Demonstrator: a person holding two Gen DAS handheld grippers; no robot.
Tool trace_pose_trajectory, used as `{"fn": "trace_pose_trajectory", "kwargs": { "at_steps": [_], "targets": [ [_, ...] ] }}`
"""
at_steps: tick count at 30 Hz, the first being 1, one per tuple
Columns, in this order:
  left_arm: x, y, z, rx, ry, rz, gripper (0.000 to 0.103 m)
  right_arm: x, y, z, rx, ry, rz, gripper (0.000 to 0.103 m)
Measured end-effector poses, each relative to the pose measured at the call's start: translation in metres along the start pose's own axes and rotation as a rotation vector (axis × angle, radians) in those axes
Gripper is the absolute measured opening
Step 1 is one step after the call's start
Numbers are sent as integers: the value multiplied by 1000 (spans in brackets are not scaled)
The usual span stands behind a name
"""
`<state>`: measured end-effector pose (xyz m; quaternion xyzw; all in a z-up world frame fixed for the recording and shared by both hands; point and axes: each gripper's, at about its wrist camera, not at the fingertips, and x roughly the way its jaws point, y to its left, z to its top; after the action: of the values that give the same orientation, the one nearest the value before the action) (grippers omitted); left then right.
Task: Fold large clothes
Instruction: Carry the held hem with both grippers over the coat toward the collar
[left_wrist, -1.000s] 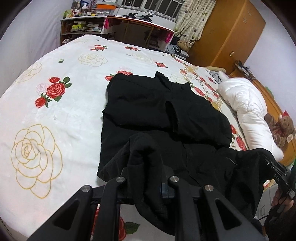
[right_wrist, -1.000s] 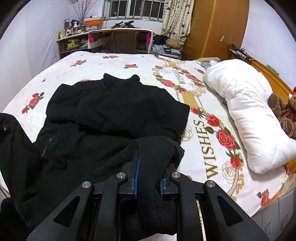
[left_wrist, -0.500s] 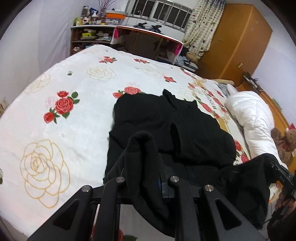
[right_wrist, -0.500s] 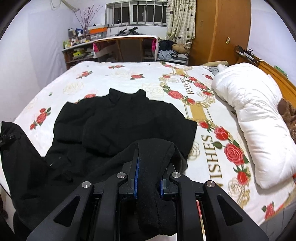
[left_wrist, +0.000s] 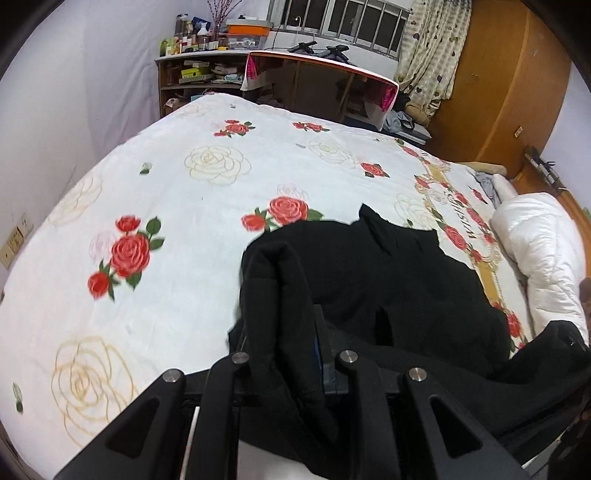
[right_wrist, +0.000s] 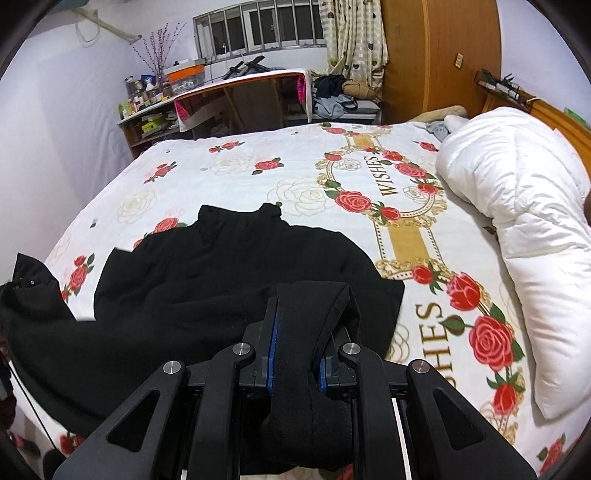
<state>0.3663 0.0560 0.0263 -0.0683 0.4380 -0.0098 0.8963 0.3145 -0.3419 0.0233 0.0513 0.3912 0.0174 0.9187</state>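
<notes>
A large black garment (left_wrist: 406, 280) lies on the bed's rose-print cover (left_wrist: 184, 206), collar toward the far side. My left gripper (left_wrist: 284, 332) is shut on the garment's near left edge, which drapes over its fingers. My right gripper (right_wrist: 295, 332) is shut on the near right edge of the same garment (right_wrist: 221, 273), with cloth bunched between the blue pads. Both hold the hem lifted above the garment's body. Each gripper's cloth-covered end shows in the other view, the right one (left_wrist: 561, 339) and the left one (right_wrist: 26, 280).
A white duvet (right_wrist: 517, 206) lies rolled along the bed's right side by the wooden headboard (right_wrist: 569, 122). A desk (right_wrist: 243, 88), cluttered shelves (left_wrist: 199, 70) and a wooden wardrobe (left_wrist: 509, 81) stand beyond the bed's far edge. The rose-print cover extends left of the garment.
Both grippers have lifted and carried the garment's near hem forward toward the collar. The visible black area on the bed has shortened.
</notes>
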Motion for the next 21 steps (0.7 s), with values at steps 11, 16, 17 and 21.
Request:
{"fn": "trace_pose_trajectory", "kwargs": {
  "at_steps": [11,16,17,21],
  "targets": [
    [87,-31,71,21,24,69,16,86,-24,56,40,82,-27,16],
    [140,-37,78,-5,84,84,17,128,-28,61,57,134,-39,16],
    [151,-39,77,1,100,90,18,137,-28,61,64,145,-44,16],
    [187,-40,73,-5,143,129,20,170,-29,60,87,174,-61,17]
  ]
}}
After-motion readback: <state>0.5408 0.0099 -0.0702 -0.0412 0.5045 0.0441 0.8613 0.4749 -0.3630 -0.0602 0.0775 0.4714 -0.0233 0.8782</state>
